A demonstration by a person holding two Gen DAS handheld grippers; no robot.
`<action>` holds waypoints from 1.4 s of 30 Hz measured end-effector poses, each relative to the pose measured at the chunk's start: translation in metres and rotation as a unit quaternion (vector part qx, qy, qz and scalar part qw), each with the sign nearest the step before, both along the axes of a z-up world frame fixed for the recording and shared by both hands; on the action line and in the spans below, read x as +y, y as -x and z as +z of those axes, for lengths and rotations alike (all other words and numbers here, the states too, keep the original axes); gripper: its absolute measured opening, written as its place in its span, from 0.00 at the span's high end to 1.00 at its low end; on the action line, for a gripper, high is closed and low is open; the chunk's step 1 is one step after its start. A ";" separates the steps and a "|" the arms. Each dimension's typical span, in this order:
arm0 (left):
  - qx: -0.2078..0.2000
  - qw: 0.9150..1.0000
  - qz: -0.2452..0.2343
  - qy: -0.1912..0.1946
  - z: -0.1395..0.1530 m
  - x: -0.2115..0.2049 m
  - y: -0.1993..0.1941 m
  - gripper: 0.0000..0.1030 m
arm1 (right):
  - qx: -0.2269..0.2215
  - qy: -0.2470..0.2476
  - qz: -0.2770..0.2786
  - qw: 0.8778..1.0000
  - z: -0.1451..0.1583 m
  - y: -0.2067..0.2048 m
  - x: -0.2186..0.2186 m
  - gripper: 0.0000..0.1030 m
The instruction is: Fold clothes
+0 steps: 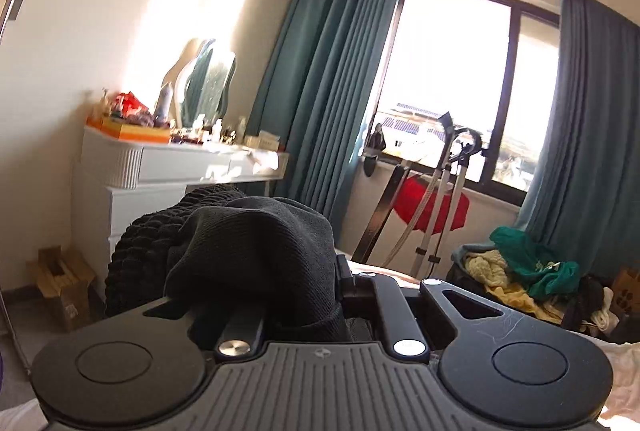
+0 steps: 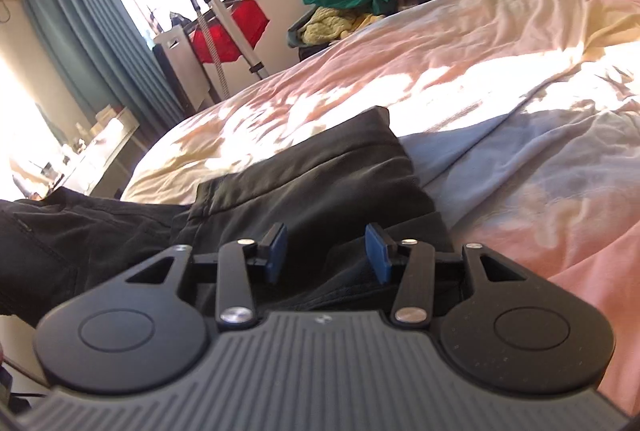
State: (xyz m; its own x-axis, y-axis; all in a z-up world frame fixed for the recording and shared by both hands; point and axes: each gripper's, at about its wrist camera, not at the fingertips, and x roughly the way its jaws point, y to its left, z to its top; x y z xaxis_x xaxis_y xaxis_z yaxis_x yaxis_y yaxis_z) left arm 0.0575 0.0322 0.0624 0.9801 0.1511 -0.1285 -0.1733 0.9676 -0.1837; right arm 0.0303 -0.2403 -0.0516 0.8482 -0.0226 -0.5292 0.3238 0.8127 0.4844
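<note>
Your left gripper (image 1: 320, 279) is clamped on bunched black cloth (image 1: 248, 251), which hides its fingers. Your right gripper (image 2: 326, 255) stands half open; black trousers (image 2: 320, 183) on the bed (image 2: 500, 91) lie under it, stretching toward 12 o'clock.

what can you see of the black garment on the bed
The black garment is a dark, soft woven piece with stitched seams, lying partly flat on the pastel duvet. The open right gripper sits over it without pinching. The left gripper is shut on a bunched, lifted fold.
</note>
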 end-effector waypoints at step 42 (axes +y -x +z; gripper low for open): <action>0.121 0.890 -0.283 -0.336 -0.155 -0.161 -0.018 0.27 | -0.018 -0.344 -0.121 0.931 -0.069 0.035 -0.111 0.29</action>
State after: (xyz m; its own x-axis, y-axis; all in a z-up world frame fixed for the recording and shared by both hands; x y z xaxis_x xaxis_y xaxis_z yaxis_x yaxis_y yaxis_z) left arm 0.0752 -0.1287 -0.0927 0.8797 -0.2364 -0.4126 0.4214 0.7896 0.4459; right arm -0.0051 -0.3515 -0.1210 0.8797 0.1182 -0.4605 0.4311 0.2105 0.8774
